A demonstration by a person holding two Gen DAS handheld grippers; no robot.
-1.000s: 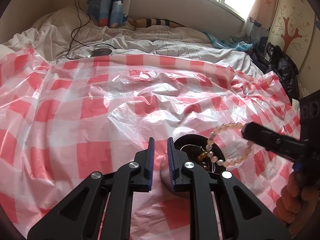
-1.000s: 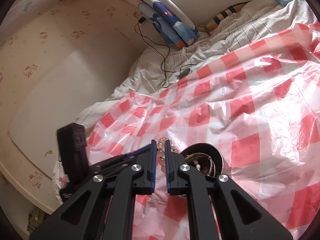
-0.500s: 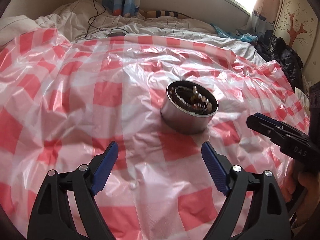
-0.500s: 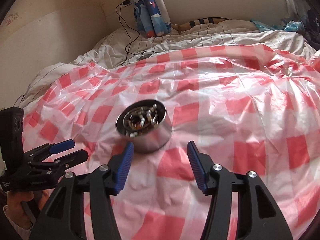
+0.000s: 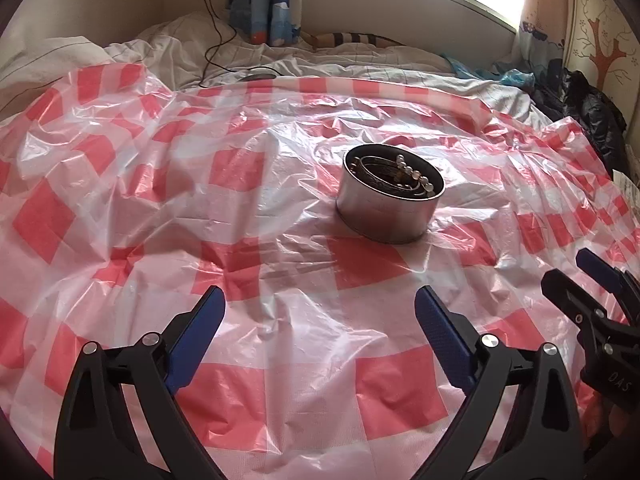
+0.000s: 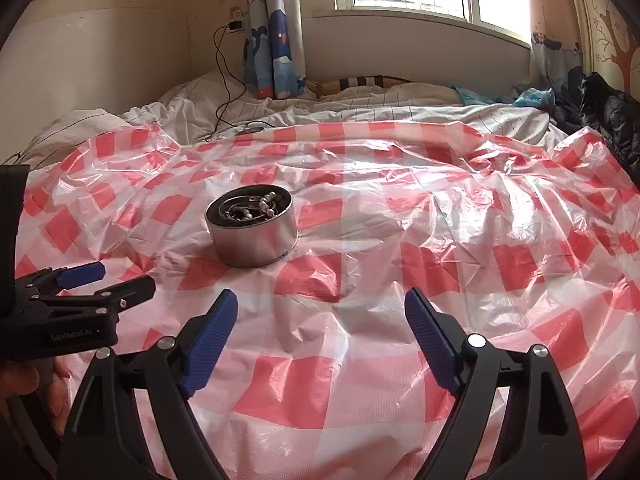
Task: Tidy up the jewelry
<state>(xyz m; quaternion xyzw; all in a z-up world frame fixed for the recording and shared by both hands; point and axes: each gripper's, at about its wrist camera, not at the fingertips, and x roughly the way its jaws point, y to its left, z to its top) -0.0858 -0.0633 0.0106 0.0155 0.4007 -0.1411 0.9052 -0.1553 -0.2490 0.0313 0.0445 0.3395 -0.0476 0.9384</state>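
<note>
Bed [image 6: 360, 116] under a red-check sheet [image 5: 280, 208], prob. to keep beads visible. Tin [image 5: 390, 204] sits mid-sheet, pearls [image 5: 416, 174] w/ bangles inside. Left claw [image 5: 320, 332] & right claw [image 6: 320, 332] hover near, both wide apart, empty; looks done.

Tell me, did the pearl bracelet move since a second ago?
Yes. The pearl bracelet hung from the right gripper above the round metal tin; now it lies inside the tin, and that gripper is open and empty.
</note>
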